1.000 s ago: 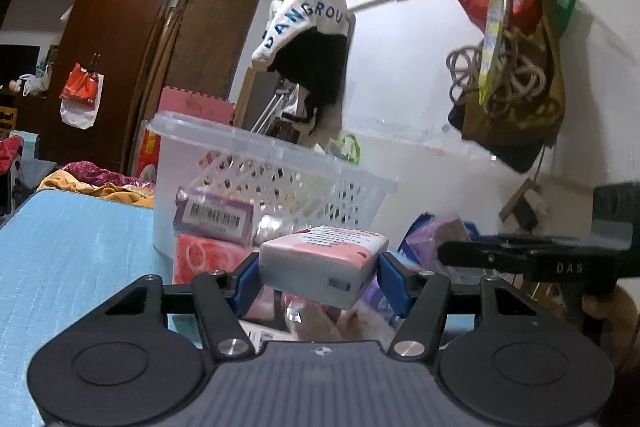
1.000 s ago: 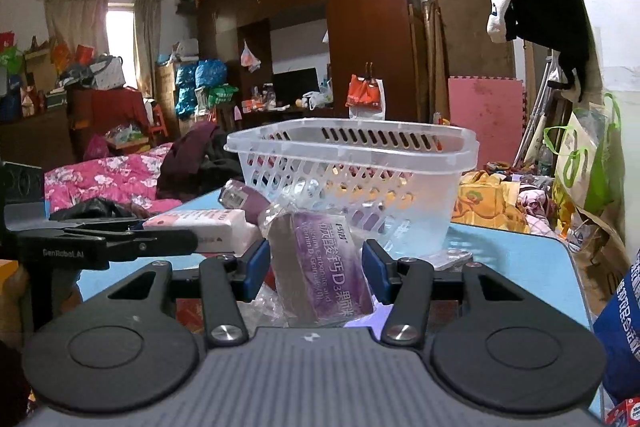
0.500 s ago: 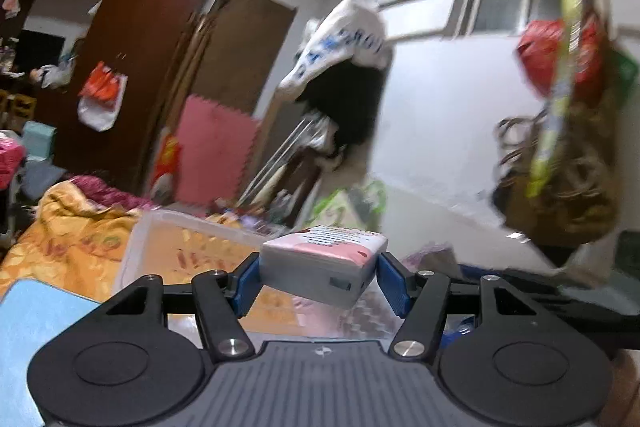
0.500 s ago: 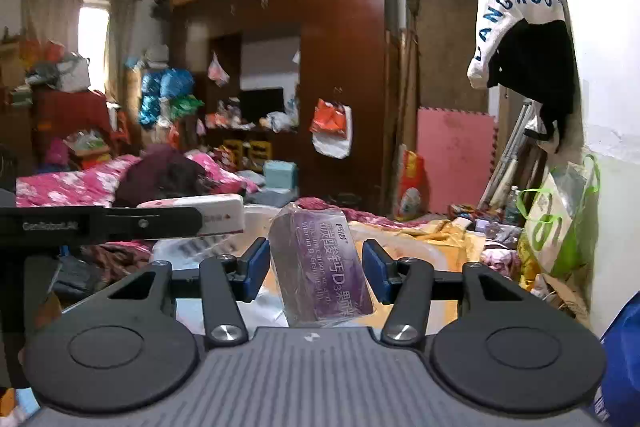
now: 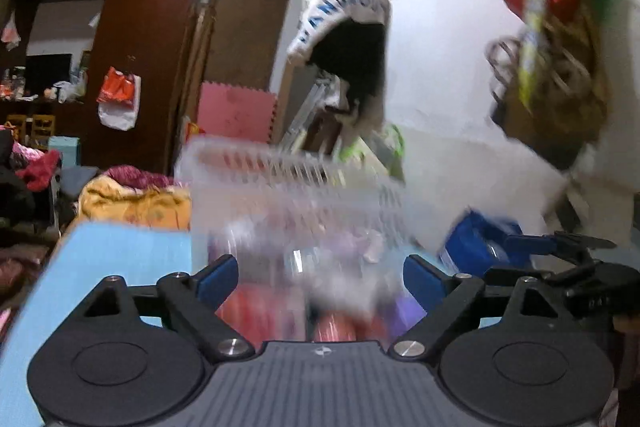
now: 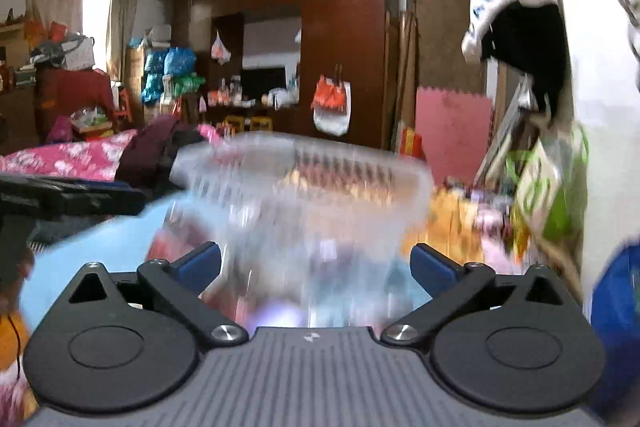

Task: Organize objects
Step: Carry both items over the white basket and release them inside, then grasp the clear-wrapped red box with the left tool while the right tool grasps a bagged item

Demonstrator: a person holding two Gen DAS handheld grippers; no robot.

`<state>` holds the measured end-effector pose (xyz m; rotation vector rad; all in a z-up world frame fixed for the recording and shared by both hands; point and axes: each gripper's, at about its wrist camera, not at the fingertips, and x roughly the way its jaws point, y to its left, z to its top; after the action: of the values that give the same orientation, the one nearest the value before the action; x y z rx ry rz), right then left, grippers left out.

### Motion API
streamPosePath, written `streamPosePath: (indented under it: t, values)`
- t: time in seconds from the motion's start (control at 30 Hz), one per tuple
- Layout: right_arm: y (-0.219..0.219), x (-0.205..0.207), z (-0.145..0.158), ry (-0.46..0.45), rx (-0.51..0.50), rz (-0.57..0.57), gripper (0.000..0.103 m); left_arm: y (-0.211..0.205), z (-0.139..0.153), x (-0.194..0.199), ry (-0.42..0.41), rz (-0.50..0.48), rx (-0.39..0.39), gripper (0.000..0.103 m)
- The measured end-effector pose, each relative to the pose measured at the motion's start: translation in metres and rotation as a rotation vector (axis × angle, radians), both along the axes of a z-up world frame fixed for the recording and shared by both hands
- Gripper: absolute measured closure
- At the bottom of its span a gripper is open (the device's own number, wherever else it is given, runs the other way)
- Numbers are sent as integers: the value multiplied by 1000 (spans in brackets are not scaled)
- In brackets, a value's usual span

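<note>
White slatted basket [image 5: 288, 183] at centre frame in both views, smeared by motion, standing on the blue tabletop [image 5: 120, 259]. Red, pink and purple packets [image 5: 256, 307] blurred low in the frame, in front of the basket and behind the fingers; cannot tell which lie inside it and which sit on the table against its wall.

Left gripper [image 5: 320, 277] at bottom centre of its own view: jaws opening, spread wide, no packet pressed between the blue pads [image 5: 218, 277]. Right gripper [image 6: 316, 267] likewise at bottom centre of its view: jaws opening, nothing clamped, only blurred clutter showing through the gap. Seen from the left view, the right tool's fingers at lower right, beside a blue bag [image 5: 476, 243].

Judged as the release step of a drop into or by the basket. To do it well: hold both tools steady until the picture sharpens, confirm both pads clear of the packets, then draw back level and away from the rim so as not to clip the slats. Choose the next packet only once the pile reads clearly, and keep the two tools apart.
</note>
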<state>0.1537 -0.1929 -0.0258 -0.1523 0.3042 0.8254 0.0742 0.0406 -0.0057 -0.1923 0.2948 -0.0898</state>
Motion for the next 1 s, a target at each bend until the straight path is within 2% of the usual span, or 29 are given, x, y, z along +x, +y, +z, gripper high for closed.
streamPosePath:
  t: [0.13, 0.23, 0.27, 0.3, 0.33, 0.37, 0.4, 0.5, 0.6, 0.67, 0.77, 1.0]
  values:
    - [-23, -14, -37, 84, 20, 48, 0, -11, -31, -17, 39, -27, -23, 11]
    - [-19, -10, -48, 73, -17, 49, 5, -19, -37, -13, 63, -24, 8, 14]
    - [-14, -7, -50, 77, -38, 41, 9, -20, -38, -12, 69, -12, 14, 17]
    - [-11, -3, -51, 90, -47, 45, 20, -21, -40, -10, 77, -8, 18, 19]
    - [-13, -1, -52, 103, -39, 56, 32, -23, -45, -11, 89, -10, 22, 30]
    - [-13, -1, -53, 118, -23, 71, 36, -24, -49, -10, 104, -14, 25, 42]
    - [-12, -1, -53, 126, -13, 90, 38, -24, -51, -9, 117, -18, 25, 45]
    - [-11, -7, -59, 99, -36, 97, 43, -28, -58, -7, 132, -15, 40, 47]
    - [-14, -11, -62, 92, -22, 102, 62, -36, -61, -8, 124, 0, 76, 47]
    - [-17, -11, -61, 94, -12, 100, 62, -40, -62, -9, 112, 9, 96, 57]
    - [-23, -16, -56, 76, 6, 92, 63, -42, -60, -14, 93, 11, 107, 65]
    - [-30, -17, -46, 57, 31, 68, 64, -36, -53, -22, 60, 19, 99, 70]
